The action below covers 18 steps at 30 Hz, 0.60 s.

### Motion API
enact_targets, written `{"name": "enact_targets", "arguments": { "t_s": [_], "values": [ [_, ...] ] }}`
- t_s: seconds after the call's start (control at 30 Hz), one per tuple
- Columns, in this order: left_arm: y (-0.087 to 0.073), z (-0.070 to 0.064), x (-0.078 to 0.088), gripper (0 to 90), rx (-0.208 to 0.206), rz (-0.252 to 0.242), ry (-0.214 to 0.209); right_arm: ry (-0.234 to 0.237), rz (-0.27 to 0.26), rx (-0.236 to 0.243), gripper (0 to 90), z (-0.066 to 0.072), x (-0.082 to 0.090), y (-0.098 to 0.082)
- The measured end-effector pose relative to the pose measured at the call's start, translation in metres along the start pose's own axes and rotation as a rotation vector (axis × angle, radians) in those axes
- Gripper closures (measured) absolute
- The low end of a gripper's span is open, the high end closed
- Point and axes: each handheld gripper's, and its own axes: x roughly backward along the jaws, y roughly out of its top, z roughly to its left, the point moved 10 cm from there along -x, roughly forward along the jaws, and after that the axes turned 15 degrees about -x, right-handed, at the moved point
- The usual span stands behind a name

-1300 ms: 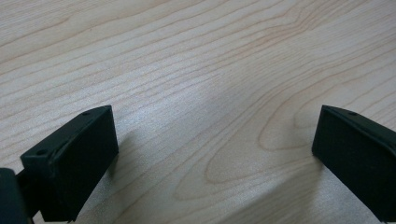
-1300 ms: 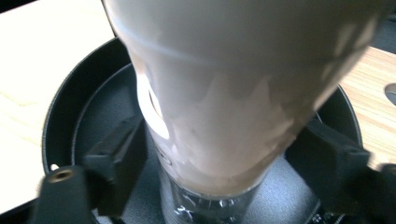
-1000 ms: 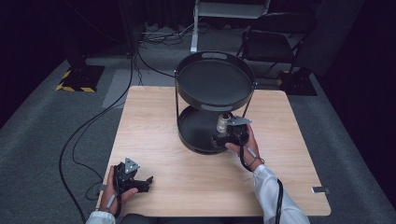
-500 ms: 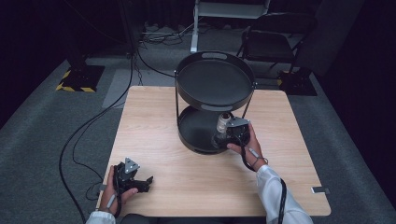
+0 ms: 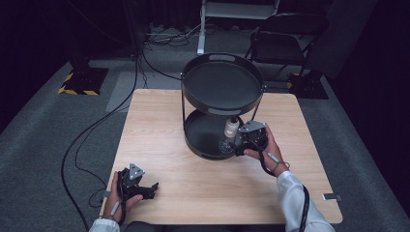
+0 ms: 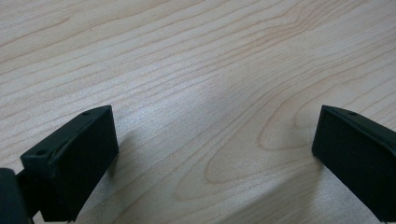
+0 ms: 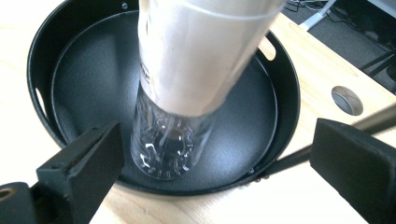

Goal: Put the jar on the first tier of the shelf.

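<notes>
A clear bottle (image 5: 231, 129) with a white label stands upright on the lower tray (image 5: 203, 140) of a black two-tier stand, near the tray's front right rim. My right gripper (image 5: 236, 143) is at that rim, open. In the right gripper view its jaws stand wide apart on either side of the bottle (image 7: 187, 93) without touching it, over the lower tray (image 7: 289, 93). My left gripper (image 5: 151, 190) rests low over the wooden table (image 5: 193, 193) at the front left, open. In the left gripper view the left gripper (image 6: 215, 135) has bare wood between its jaws.
The stand's upper tray (image 5: 222, 87) overhangs the lower one on thin rods. A round hole (image 7: 347, 100) is in the tabletop beyond the tray. A small grey tab (image 5: 332, 197) lies near the table's front right corner. Cables and a chair (image 5: 285, 43) are on the floor behind.
</notes>
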Motion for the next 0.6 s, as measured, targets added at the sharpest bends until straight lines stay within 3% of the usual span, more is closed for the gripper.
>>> {"name": "enact_targets", "arguments": {
  "t_s": [0.4,0.6],
  "values": [
    [0.0,0.0,0.0,0.0,0.0,-0.001,0.001,-0.01,0.023,0.083,3.0,0.001,0.024,-0.019],
    [0.0,0.0,0.0,0.0,0.0,0.0,0.0,-0.011,0.029,0.103,3.0,-0.002,0.034,-0.033]
  ]
}}
